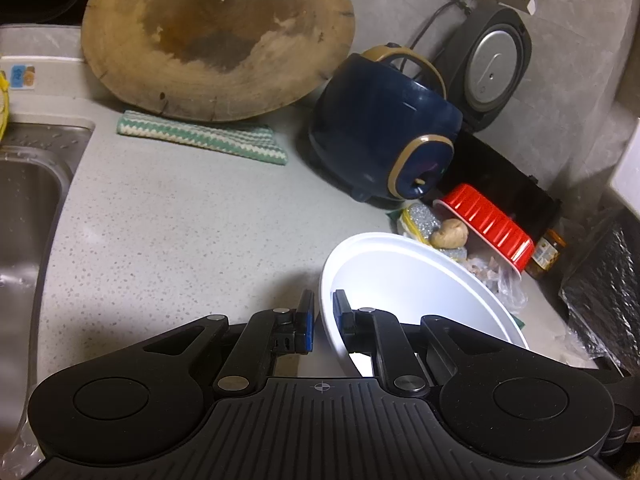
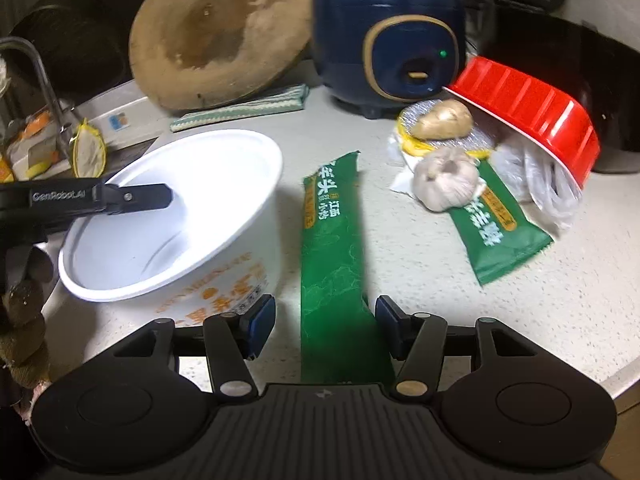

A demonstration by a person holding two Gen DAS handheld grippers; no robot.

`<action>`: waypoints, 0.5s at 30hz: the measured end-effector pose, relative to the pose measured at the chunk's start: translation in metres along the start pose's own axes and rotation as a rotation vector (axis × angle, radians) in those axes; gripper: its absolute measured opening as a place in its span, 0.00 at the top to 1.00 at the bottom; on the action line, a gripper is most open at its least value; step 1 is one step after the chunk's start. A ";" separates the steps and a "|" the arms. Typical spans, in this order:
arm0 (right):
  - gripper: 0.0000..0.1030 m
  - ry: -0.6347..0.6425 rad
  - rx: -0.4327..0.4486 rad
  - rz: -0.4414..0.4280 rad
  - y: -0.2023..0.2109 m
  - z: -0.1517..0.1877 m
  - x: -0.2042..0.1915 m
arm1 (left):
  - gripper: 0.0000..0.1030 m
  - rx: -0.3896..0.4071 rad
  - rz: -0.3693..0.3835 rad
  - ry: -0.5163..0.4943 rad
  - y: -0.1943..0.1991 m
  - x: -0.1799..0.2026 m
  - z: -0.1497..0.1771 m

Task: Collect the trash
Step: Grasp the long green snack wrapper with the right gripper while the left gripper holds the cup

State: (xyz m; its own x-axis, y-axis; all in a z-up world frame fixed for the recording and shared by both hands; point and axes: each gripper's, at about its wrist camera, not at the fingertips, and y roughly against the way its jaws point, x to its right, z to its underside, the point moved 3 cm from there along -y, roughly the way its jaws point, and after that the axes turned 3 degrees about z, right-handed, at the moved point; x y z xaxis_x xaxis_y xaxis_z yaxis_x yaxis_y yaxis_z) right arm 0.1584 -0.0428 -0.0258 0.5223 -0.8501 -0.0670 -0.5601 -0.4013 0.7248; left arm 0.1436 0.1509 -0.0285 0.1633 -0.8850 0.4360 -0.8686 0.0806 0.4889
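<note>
A white paper bowl [image 2: 160, 216] with orange print lies tilted on the counter. My left gripper [image 1: 323, 320] is shut on its rim, one finger inside the bowl [image 1: 400, 280] and one outside; a finger [image 2: 136, 198] of it shows in the right wrist view. A long green snack wrapper [image 2: 334, 264] lies on the counter between the fingers of my right gripper [image 2: 325, 320], which is open around it and does not touch it. A second green wrapper [image 2: 500, 232] lies to the right, under a garlic bulb [image 2: 446, 184].
A blue rice cooker [image 2: 390, 36], a round wooden board [image 2: 224, 32] and a striped cloth [image 2: 240, 112] stand behind. A tipped red container [image 2: 532, 116], ginger [image 2: 442, 120], a plastic bag [image 2: 548, 188]. The sink [image 1: 24, 216] is at left.
</note>
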 end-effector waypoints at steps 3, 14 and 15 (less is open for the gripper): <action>0.47 0.031 0.013 0.041 -0.005 -0.003 -0.005 | 0.88 -0.002 0.003 0.000 0.000 0.000 0.000; 0.80 0.062 0.021 0.086 -0.008 -0.006 -0.007 | 0.87 -0.013 0.010 -0.007 -0.002 0.001 0.002; 0.80 0.060 0.024 0.093 -0.006 -0.006 -0.007 | 0.87 -0.010 0.009 -0.006 -0.002 0.000 0.002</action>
State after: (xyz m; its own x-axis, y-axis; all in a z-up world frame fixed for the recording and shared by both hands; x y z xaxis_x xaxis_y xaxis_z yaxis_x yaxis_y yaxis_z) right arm 0.1624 -0.0324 -0.0256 0.5043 -0.8625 0.0412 -0.6231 -0.3304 0.7089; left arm 0.1447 0.1495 -0.0309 0.1524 -0.8869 0.4361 -0.8652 0.0936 0.4926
